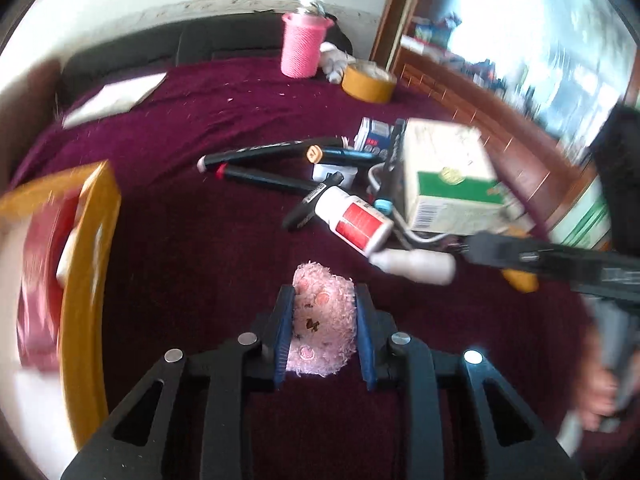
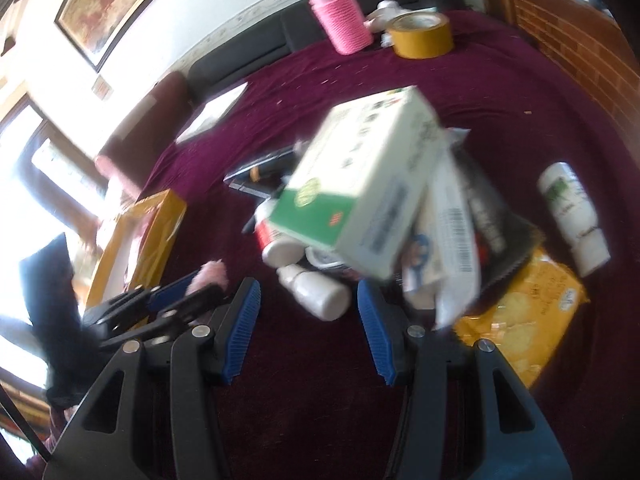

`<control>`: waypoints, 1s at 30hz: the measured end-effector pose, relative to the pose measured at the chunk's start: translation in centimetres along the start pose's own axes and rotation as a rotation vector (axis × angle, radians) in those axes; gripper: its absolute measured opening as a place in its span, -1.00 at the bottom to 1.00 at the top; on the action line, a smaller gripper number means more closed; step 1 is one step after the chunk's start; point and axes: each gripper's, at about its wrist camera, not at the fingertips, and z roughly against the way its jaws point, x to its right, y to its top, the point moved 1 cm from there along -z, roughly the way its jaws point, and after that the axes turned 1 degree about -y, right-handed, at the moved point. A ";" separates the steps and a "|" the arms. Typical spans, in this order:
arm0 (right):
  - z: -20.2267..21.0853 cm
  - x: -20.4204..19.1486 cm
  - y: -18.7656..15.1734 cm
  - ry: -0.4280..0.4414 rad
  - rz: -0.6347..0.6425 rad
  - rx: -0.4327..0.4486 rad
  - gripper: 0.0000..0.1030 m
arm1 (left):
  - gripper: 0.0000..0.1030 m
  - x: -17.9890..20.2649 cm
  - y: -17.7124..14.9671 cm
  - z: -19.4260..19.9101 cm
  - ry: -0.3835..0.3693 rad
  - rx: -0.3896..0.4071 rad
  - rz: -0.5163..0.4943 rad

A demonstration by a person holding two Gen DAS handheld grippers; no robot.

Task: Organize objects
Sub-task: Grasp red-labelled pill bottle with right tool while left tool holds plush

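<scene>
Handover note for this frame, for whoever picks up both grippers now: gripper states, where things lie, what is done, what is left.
Left gripper: shut on the pink plush toy, low over the maroon cloth.
Right gripper: open, empty, just short of the small white bottle.
Pile mid-cloth: green-and-white box, red-label bottle, markers.
Yellow tray sits to the left.
Done: toy gripped. Left: toy likely goes to the tray, then the pile.

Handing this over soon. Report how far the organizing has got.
Done: little that shows; the yellow-rimmed red box holds something white. In hand: the left tool is shut on a fluffy pink plush toy; the right tool is open over a small white bottle. Left: the green-and-white carton, markers and packets remain piled.
</scene>
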 end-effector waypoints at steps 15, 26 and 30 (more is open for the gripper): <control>-8.5 -7.6 5.5 -0.181 0.233 -0.175 -0.05 | -0.52 -6.6 -4.2 11.3 -0.133 0.178 0.191; -11.8 -7.2 4.6 -0.373 0.273 -0.285 -0.38 | -0.52 -8.6 -5.1 11.8 -0.104 0.208 0.210; -11.5 -7.5 3.5 -0.385 0.292 -0.284 -0.39 | -0.52 -9.1 -5.6 12.7 -0.079 0.220 0.221</control>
